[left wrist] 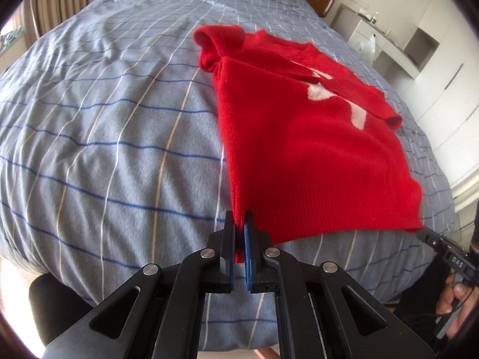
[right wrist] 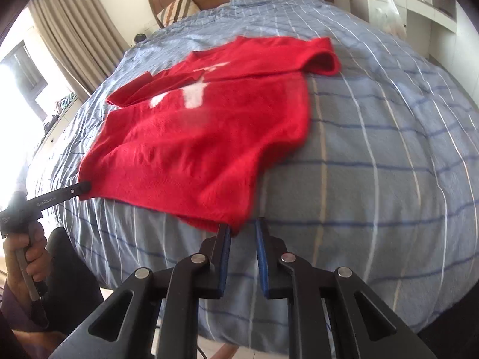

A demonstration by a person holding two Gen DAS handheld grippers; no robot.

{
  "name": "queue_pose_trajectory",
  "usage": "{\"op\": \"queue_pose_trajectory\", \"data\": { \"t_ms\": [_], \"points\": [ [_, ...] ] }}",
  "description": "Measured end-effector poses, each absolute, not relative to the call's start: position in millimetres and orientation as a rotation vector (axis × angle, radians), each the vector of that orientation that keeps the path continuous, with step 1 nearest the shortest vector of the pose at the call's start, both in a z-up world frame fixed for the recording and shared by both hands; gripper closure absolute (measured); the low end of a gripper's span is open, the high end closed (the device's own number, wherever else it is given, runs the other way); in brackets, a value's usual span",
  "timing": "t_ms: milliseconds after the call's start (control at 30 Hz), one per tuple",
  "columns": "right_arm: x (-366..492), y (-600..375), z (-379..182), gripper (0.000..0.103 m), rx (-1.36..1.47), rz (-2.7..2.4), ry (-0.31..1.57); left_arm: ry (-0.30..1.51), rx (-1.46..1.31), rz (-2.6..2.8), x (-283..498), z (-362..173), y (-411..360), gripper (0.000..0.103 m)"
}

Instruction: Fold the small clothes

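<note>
Clamping one hem corner of the red sweater [left wrist: 305, 149] between its fingers, the left gripper [left wrist: 240, 224] holds the knit spread ahead over the blue checked bedspread [left wrist: 104, 137]; the right gripper [right wrist: 242, 227] has its fingers apart, the other hem corner just ahead of its left finger [right wrist: 223, 236]

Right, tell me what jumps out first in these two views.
The bright red sweater spread on the blue checked bed cover dominates both views. The left gripper has its jaws shut on one hem corner, while the right gripper stands open at the other.
</note>
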State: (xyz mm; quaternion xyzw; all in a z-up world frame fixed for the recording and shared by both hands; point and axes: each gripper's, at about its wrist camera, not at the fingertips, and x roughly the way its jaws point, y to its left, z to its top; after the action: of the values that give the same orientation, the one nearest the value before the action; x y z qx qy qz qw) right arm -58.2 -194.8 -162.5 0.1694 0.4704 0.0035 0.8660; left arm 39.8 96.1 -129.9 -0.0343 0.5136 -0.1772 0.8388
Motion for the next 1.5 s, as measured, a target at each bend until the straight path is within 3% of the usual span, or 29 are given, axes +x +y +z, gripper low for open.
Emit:
{"op": "queue_pose_trajectory", "data": {
  "t_ms": [100,133,167,233,267,400,433,500,533,867,1067,1367,1500],
  "points": [
    [-77,-212,-175,0.082,0.434,0.008,0.99,1.101,-0.07,-0.38,34,-137,96,0.1],
    [-80,-215,-176,0.07,0.453,0.016,0.97,1.097,-0.062,-0.375,34,-139,94,0.1],
    [-80,-218,-176,0.051,0.48,0.03,0.945,1.095,-0.064,-0.376,35,-140,93,0.1],
    [-79,-223,-172,0.032,0.567,0.064,0.877,1.09,-0.078,-0.386,38,-142,91,0.099],
    [-75,-223,-169,0.028,0.604,0.09,0.841,1.089,-0.075,-0.384,41,-143,90,0.099],
    [-39,-209,-184,0.029,0.585,0.122,0.877,1.101,-0.075,-0.377,48,-153,86,0.099],
    [-32,-206,-192,0.04,0.592,0.134,0.903,1.1,-0.075,-0.377,48,-153,86,0.099],
    [-30,-204,-196,0.088,0.583,0.152,0.906,1.096,-0.074,-0.381,46,-149,87,0.1],
    [-32,-205,-195,0.097,0.588,0.179,0.911,1.096,-0.072,-0.385,43,-146,90,0.1],
    [-82,-226,-158,0.099,0.562,0.13,0.993,1.167,-0.049,-0.448,-1,-129,99,0.101],
    [-69,-227,-190,0.099,0.57,0.079,1.046,1.205,-0.022,-0.387,0,-160,86,0.101],
    [-66,-241,-210,0.092,0.681,0.108,1.039,1.195,-0.047,-0.397,1,-162,89,0.101],
    [-65,-243,-213,0.062,0.784,0.162,1.026,1.189,-0.063,-0.397,-1,-160,93,0.101]
  ]
}}
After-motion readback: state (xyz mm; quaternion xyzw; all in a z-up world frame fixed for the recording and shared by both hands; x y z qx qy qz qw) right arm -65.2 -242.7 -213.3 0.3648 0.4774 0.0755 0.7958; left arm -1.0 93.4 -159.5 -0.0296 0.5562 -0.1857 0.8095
